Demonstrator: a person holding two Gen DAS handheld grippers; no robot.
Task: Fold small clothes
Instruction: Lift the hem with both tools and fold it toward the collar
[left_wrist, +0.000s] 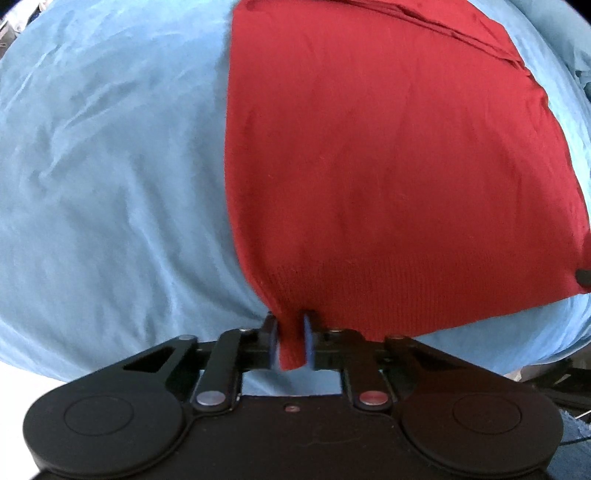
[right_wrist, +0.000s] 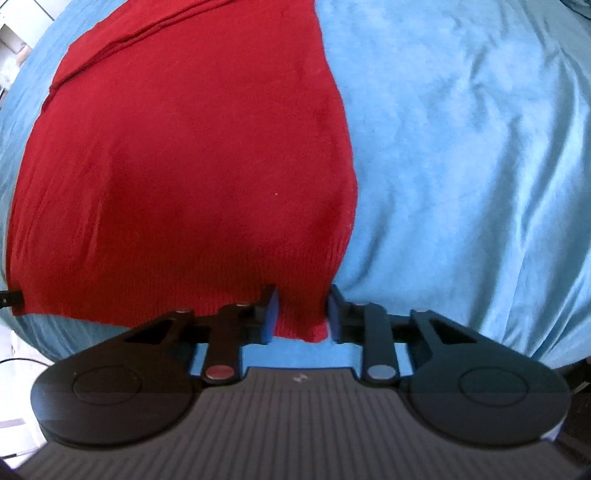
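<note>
A red knitted garment (left_wrist: 388, 166) lies flat on a light blue sheet (left_wrist: 110, 166). It has a ribbed hem nearest me and folded layers at its far end. My left gripper (left_wrist: 290, 341) is shut on the hem's near left corner. In the right wrist view the same garment (right_wrist: 184, 166) fills the left half. My right gripper (right_wrist: 301, 314) has its jaws on either side of the hem's near right corner, with the cloth between the blue pads (right_wrist: 271, 314) and a small gap at the right pad. The left gripper's tip (right_wrist: 11, 297) shows at the garment's far left corner.
The blue sheet (right_wrist: 461, 166) covers the whole surface, wrinkled on both sides of the garment. Its near edge drops off just below both grippers. The right gripper's tip (left_wrist: 583, 277) shows at the right edge of the left wrist view.
</note>
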